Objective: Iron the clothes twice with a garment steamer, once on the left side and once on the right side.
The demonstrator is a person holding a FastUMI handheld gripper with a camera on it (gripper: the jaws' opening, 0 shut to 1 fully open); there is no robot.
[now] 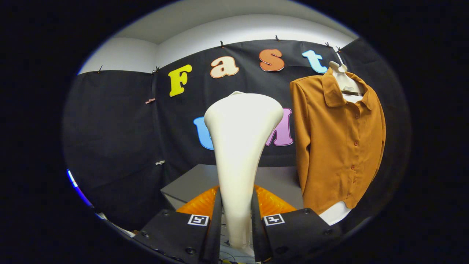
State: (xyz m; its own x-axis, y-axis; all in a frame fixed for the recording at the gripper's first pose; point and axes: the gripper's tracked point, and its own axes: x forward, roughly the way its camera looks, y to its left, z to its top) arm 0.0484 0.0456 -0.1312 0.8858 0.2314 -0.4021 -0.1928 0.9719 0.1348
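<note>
Gripper view: we've got the gripper (236,220) clamped on the neck of the white garment steamer (240,146), both fingers pressing it, and its flared head stands upright right in front of us, blocking the middle of the black cloth wall (110,146). The brown button-up shirt (337,143) hangs on a white hanger (344,82) off to the right, apart from the steamer. A grey table (194,183) sits beyond the fingers, below the shirt's hem.
</note>
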